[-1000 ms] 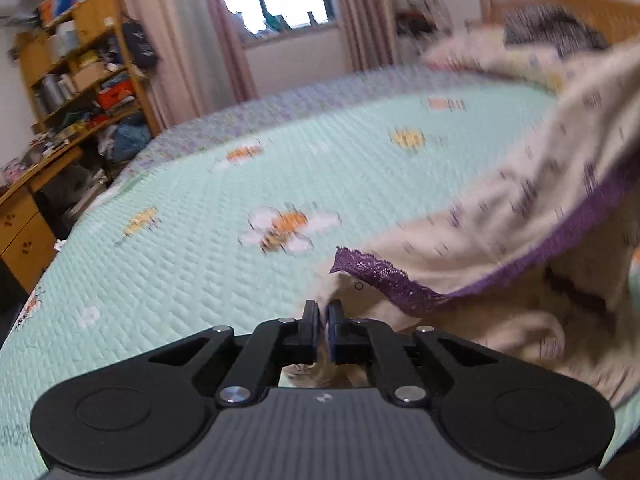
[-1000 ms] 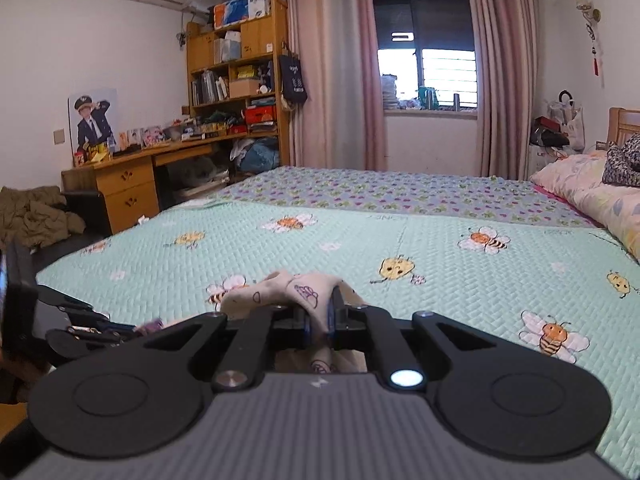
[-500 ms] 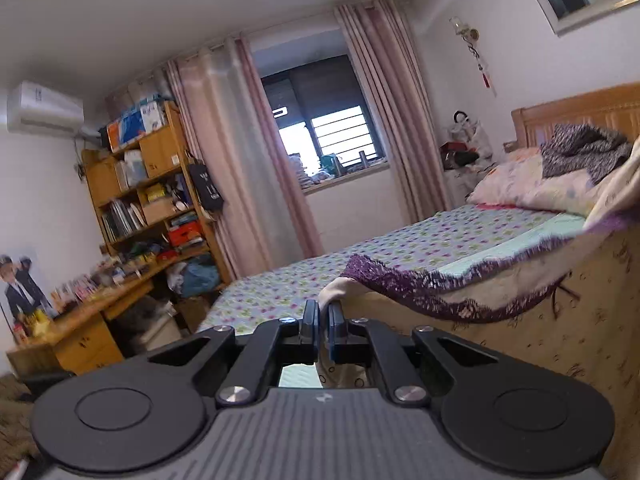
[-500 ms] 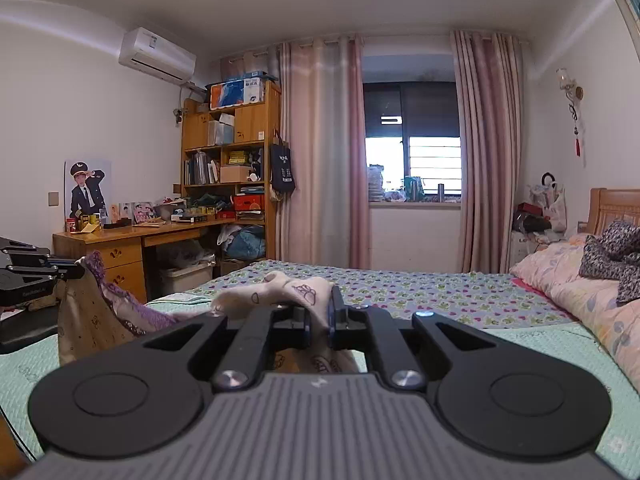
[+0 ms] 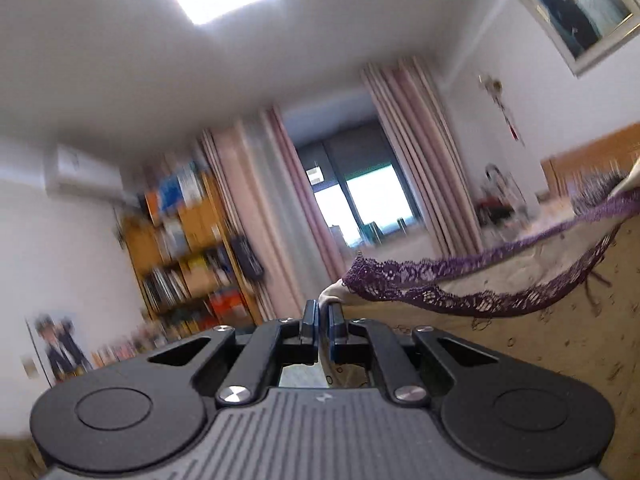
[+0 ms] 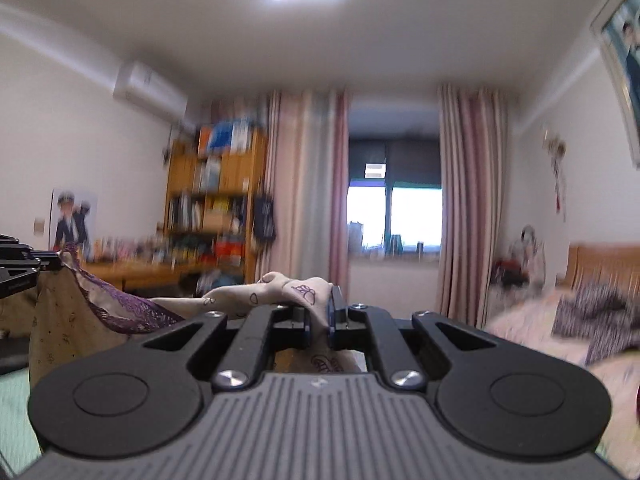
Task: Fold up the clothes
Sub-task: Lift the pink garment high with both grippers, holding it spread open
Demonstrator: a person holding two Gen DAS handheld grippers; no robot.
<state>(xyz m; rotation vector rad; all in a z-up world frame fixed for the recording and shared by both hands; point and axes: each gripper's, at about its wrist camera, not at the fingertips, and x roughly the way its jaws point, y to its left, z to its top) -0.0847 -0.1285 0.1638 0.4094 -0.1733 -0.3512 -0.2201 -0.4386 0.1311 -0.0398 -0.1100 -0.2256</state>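
Beige garment point(image 5: 520, 344) hangs between left gripper point(image 5: 323, 312) and right gripper point(image 6: 319, 314), both clamping it.

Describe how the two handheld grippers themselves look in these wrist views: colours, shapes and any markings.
Both match. The left gripper and right gripper are matte black with a grey ribbed top plate bearing a small pale logo. Each has two round raised discs at the sides, angled black linkage bars with silver screw heads, and two narrow fingers with blue inner pads. No cables, hands or sleeves show.
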